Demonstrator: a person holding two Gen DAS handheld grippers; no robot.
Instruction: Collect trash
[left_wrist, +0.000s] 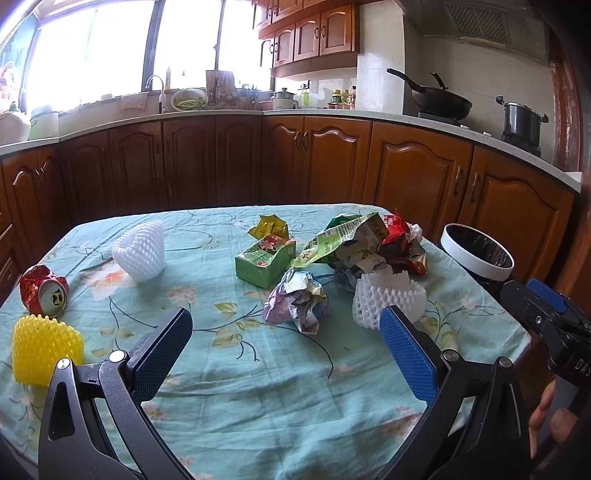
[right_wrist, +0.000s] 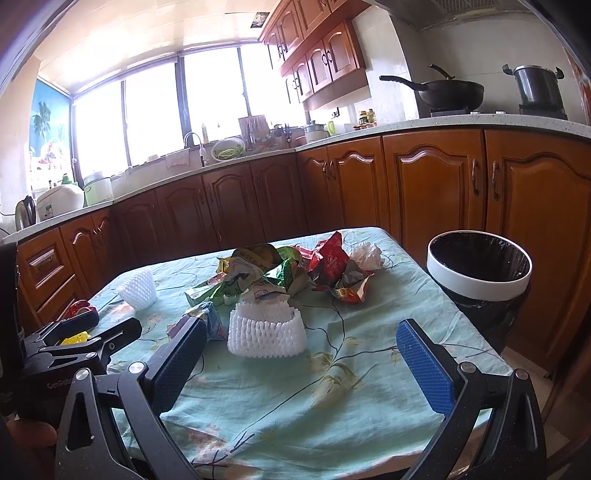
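trash lies scattered over a table (left_wrist: 258, 387) covered with a pale green flowered cloth. left gripper (left_wrist: 286, 334) hangs above the near edge with its blue-padded jaws spread wide and nothing between them. right gripper (right_wrist: 301, 345) also hangs over the near edge, jaws wide apart and empty.

toward the far right sits a heap of crumpled snack wrappers (left_wrist: 369, 240), green, red and silver. just near of the heap rests a white foam fruit net (left_wrist: 388, 299), and to its left a ball of crumpled paper (left_wrist: 297, 301). a green carton (left_wrist: 264, 260) lies left of the heap, with a yellow sachet (left_wrist: 269, 227) just beyond it. a second white foam net (left_wrist: 140, 249) stands far left. at the near left a crushed red can (left_wrist: 44, 290) lies on its side, its opening facing the camera, and a yellow foam net (left_wrist: 44, 347) sits just near of it.

off the table's right side stands a bin (right_wrist: 480, 275) with a white rim and black liner, near the wooden kitchen cabinets (left_wrist: 417, 177).
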